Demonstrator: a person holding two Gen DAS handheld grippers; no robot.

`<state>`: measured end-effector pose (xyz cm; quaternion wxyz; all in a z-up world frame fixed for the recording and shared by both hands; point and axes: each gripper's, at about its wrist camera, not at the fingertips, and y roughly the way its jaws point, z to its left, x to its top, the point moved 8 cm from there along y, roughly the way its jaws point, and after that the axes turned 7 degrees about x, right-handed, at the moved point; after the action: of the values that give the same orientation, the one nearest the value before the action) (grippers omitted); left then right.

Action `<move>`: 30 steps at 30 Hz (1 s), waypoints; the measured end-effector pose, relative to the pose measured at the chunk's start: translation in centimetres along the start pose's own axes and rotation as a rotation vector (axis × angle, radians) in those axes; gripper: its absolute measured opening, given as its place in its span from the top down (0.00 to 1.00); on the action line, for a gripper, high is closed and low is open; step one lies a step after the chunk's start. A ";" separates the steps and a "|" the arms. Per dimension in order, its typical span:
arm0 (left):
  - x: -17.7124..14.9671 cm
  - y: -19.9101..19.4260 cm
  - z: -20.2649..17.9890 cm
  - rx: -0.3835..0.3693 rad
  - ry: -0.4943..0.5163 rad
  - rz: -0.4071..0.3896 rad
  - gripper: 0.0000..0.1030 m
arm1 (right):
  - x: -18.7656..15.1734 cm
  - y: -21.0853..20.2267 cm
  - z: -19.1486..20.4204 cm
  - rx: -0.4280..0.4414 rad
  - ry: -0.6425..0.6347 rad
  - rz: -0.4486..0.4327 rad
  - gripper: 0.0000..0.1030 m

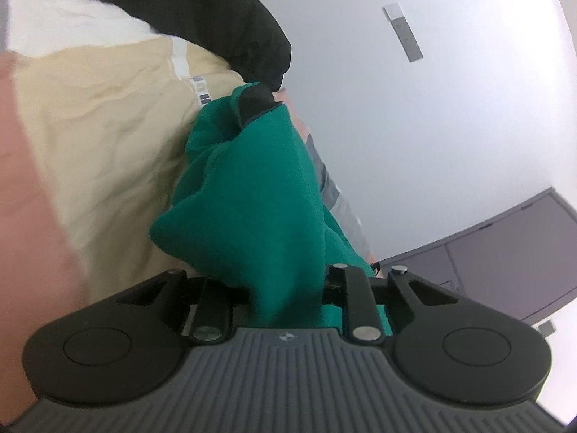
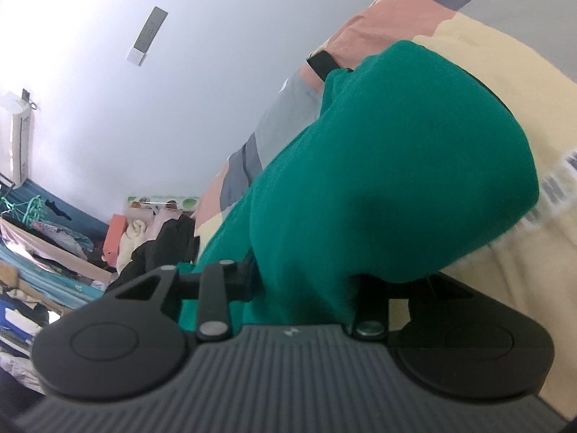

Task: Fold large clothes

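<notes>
A green garment (image 1: 252, 187) hangs bunched from my left gripper (image 1: 258, 112), which is shut on it. The cloth wraps the fingers, and only one black fingertip (image 1: 254, 103) pokes out at the top. In the right wrist view the same green garment (image 2: 389, 180) drapes thickly over my right gripper (image 2: 333, 72), which is shut on it too, with one black fingertip (image 2: 321, 63) showing at the cloth's upper edge. Both grippers hold the cloth lifted above a cream, peach and grey bedspread (image 1: 97, 137).
A black garment (image 1: 202, 11) lies on the bedspread at the top of the left wrist view. A white wall (image 1: 432, 126) and a dark grey cabinet (image 1: 512, 252) stand behind. Piles of clothes and boxes (image 2: 54, 252) crowd the left of the right wrist view.
</notes>
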<state>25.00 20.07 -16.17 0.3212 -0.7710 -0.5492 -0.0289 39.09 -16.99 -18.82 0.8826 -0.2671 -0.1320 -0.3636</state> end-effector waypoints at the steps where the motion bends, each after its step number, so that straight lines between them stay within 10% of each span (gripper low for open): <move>1: -0.5 -0.6 0.0 0.016 0.011 -0.002 0.75 | -0.2 -0.3 0.1 0.001 -0.005 0.000 0.59; 15: -4.3 -4.5 2.0 0.103 -0.027 0.024 0.67 | -3.8 -3.5 -2.0 -0.043 0.136 0.047 0.54; 23: -5.2 -3.6 1.8 0.143 -0.027 0.055 0.30 | -4.5 -2.9 -3.3 -0.069 0.231 0.066 0.36; 30: -6.1 -2.7 1.8 0.158 -0.050 0.074 0.17 | -5.3 -2.5 -4.8 -0.069 0.364 0.066 0.21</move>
<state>19.70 16.52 -18.78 0.3681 -0.7634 -0.5288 0.0458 33.77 -18.11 -24.11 0.8937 -0.2311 0.0513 -0.3813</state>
